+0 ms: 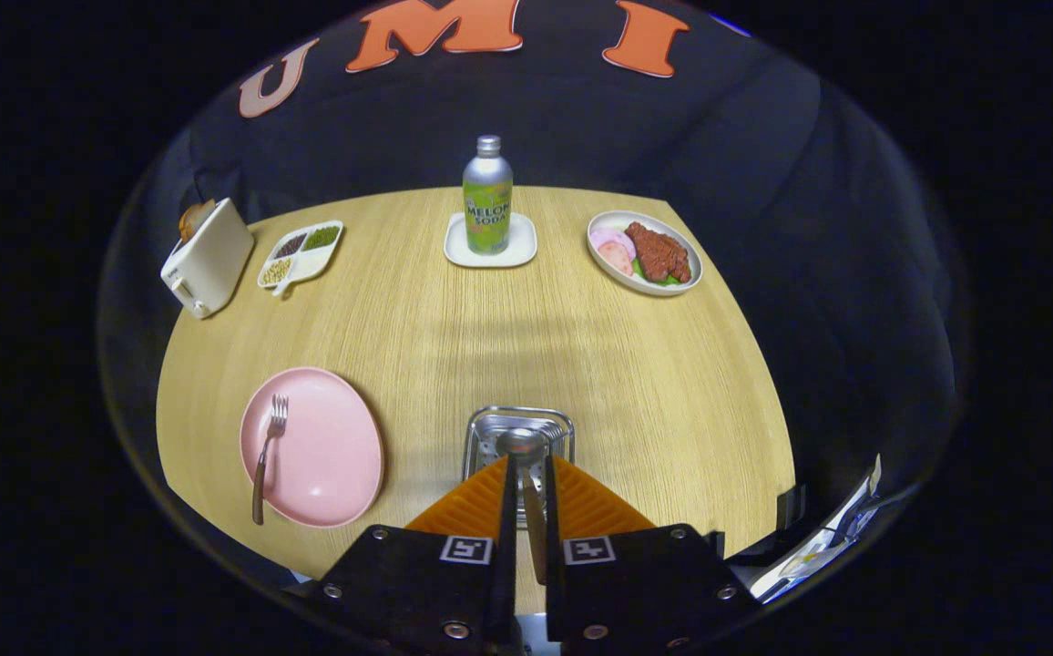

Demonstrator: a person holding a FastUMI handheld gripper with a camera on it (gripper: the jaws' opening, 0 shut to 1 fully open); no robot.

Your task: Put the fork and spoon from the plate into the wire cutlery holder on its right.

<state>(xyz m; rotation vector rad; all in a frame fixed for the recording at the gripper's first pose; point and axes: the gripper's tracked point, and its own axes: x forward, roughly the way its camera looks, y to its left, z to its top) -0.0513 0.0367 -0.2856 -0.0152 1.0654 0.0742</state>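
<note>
Two orange fingers [481,506] of the hand-held gripper [526,497] are clamped on the spoon [526,474], its wooden handle pinched in the narrow gap between them and its metal bowl sticking out just past the fingertips. That bowl hangs over the wire cutlery holder [519,428], a shiny perforated metal basket standing on the wooden surface [526,337] directly ahead of the fingers; whether the spoon touches the holder cannot be told.

Left of the holder lies the pink plate [326,456], with the fork [267,456] resting along its left side, tines pointing away and the brown handle reaching past the near rim. Plate and holder stand apart, bare wood between them.

Beyond the holder a wide stretch of surface lies open. At its far side stand a white toaster [209,257] with bread in it at the left edge, a divided white dish [301,255] of dried beans just beside it, a soda bottle [487,196] upright on a white square coaster [490,246] in the middle, and a food plate [643,252] with meat and slices at the right. Right of the holder the wood runs bare to the surface's edge.
</note>
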